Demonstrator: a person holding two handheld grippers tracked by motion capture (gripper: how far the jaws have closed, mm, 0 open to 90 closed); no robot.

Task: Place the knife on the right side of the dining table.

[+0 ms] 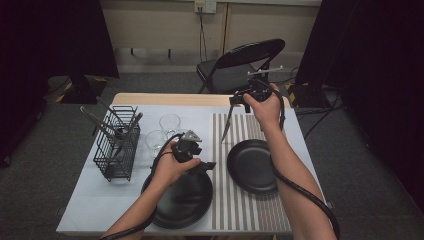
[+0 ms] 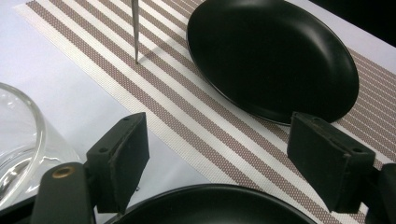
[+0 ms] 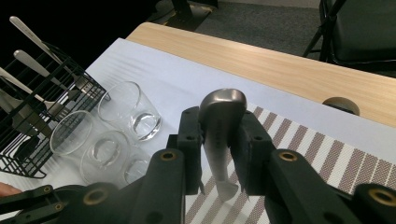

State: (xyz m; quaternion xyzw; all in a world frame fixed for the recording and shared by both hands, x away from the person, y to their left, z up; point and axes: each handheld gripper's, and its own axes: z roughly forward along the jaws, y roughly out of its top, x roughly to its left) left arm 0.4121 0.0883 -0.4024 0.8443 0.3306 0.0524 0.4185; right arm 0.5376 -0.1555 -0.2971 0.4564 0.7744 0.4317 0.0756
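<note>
- Two plates sit toward the table's (image 1: pixel 95 200) near edge: one (image 1: pixel 252 165) on the striped mat (image 1: pixel 245 210), another (image 1: pixel 182 202) beside it.
- Right gripper (image 3: pixel 217 140) clamps a knife (image 1: pixel 226 126) by its handle, tip touching the mat near its far-left corner.
- Left gripper (image 2: pixel 217 154) gapes, holding nothing.
- Risk: the narrow handle may pivot, scraping the plate.

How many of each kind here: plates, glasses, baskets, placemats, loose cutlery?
Black plates: 2
Clear glasses: 3
Black wire basket: 1
Striped placemat: 1
Knife, held clear of the basket: 1
Total: 8, not counting the cutlery in the basket, which overlaps too much to count.
</note>
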